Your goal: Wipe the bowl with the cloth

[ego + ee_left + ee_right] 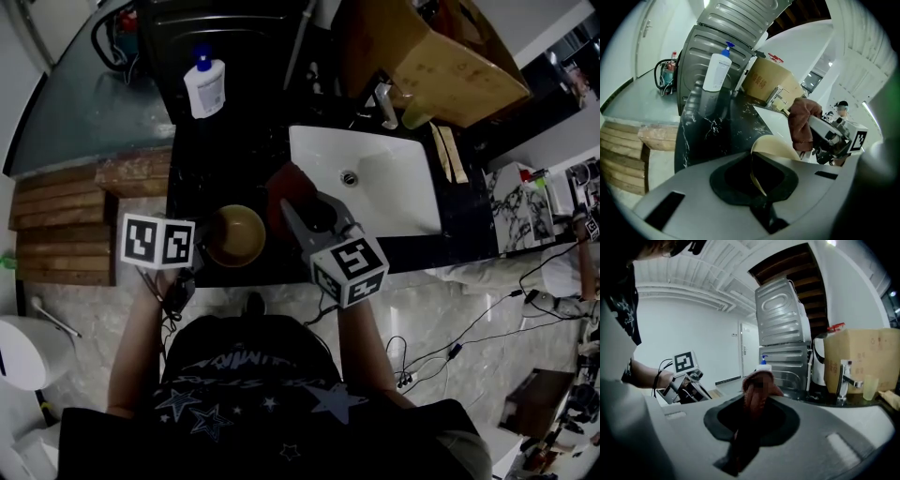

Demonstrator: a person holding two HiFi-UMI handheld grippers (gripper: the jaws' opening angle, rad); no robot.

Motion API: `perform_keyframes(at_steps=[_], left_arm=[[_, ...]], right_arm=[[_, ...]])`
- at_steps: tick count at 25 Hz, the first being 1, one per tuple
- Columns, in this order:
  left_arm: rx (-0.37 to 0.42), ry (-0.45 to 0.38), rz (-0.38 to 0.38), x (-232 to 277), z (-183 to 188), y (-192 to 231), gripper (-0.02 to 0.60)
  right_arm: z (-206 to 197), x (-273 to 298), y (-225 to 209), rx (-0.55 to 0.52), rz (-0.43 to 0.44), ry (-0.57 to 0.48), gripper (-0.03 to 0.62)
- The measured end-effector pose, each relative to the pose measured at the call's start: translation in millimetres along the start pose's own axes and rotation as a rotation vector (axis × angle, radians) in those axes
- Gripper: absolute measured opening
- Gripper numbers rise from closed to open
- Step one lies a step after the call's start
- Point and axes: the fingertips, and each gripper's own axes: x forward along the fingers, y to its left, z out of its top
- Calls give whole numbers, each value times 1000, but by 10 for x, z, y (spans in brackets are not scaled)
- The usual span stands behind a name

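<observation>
Dark bench (pixel 192 178): the bowl (pixel 236 236) is at its front edge, directly ahead of the left tool (pixel 202 247), which is clamped narrow on the bowl's near rim. The cloth (pixel 757 390) is pinched fast in the right tool (pixel 750 420), which is held beside the bowl. Judged step: bowl secured, wiping not yet begun. The next move calls for lowering the cloth into the bowl while the rim grip holds.

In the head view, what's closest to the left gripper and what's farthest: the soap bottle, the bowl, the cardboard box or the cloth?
1. bowl: right at the left gripper, rim between its jaws.
2. cloth: just right of the bowl.
3. soap bottle: farther back on the counter.
4. cardboard box: far back right, past the sink.
</observation>
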Motion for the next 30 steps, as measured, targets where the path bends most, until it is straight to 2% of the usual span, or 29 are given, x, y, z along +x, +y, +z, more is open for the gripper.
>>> perform_keyframes(at_steps=[5,10,15,19,23,26,30], left_arm=[[30,-6,2,-27,128,65,21],[40,-6,-11,-44,188,131,21],[88,-11,-17,-53,234,111,21],[125,-13,-8,-46,239,122,23],[140,-13,-15,-76,224,124,23],[143,-12,-20,-115,211,129,23],[153,-19,-19,-151,201,117,23]], right_arm=[[152,64,398,-112,72,102,67],[155,198,806,-130,150,233,67],[-302,490,982,-38,187,522,69],[-597,671,970,-41,182,665,67],[-671,775,1024,-45,182,698,68],[-665,843,1056,-78,196,674,69],[-679,871,1042,-46,190,654,69]])
